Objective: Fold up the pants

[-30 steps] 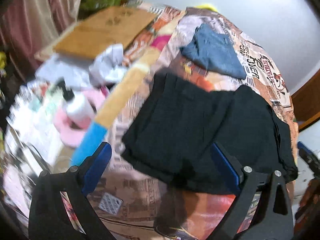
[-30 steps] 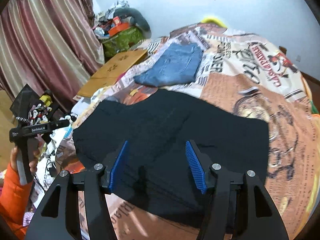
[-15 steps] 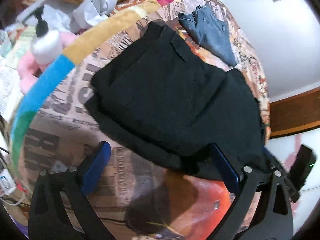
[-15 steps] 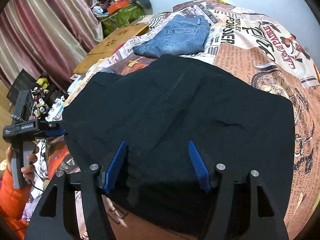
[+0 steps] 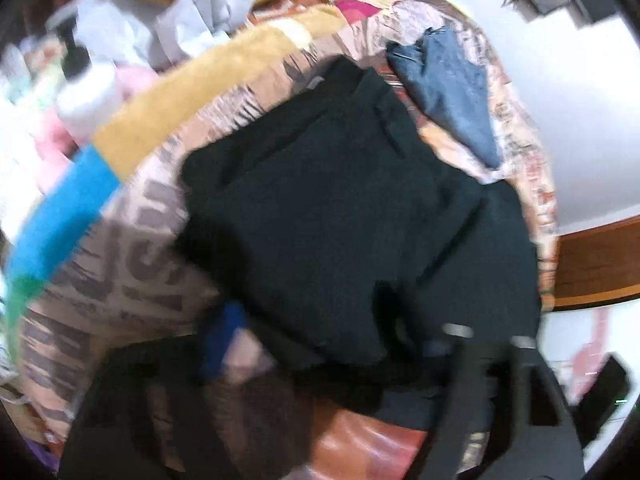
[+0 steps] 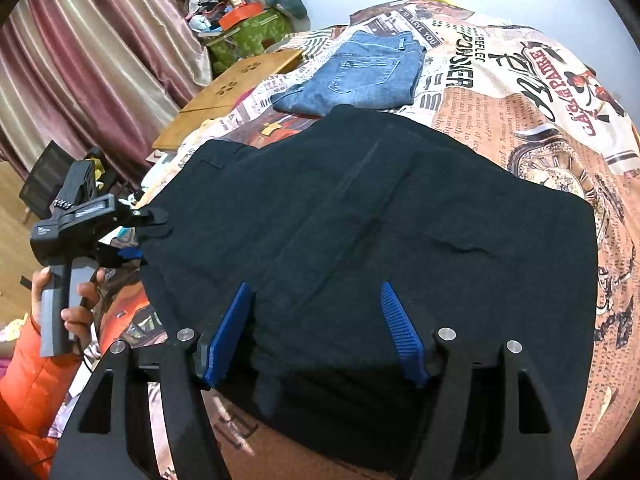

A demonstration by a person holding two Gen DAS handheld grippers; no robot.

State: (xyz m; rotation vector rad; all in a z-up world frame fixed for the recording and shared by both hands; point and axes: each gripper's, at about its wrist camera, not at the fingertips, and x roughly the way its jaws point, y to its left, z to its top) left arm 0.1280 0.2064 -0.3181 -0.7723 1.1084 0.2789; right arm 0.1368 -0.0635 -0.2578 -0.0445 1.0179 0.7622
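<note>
- The black pants point(image 6: 372, 236) lie spread flat on the bed point(image 6: 532, 120), already doubled over at least once by my reading, with their long axis running left to right across my view.
- My right hand-held gripper point(image 6: 316, 332) sits at the near edge of the pants, fingers wide apart and straddling the hem; nothing is pinched between the blue pads point(image 6: 402, 340) yet.
- My left hand-held gripper point(image 6: 150, 224) is at the pants' left end, its tips touching or just over the cloth edge. Its own camera is blurred, so I cannot tell whether it has closed on fabric.
- The relation that matters: the cloth lies straight ahead of the right gripper and to the right of the left one, so I judge the next fold should carry the left end across toward the right.
- Folded blue jeans point(image 6: 360, 76) rest beyond the pants, near but apart, out of the fold's path.
</note>
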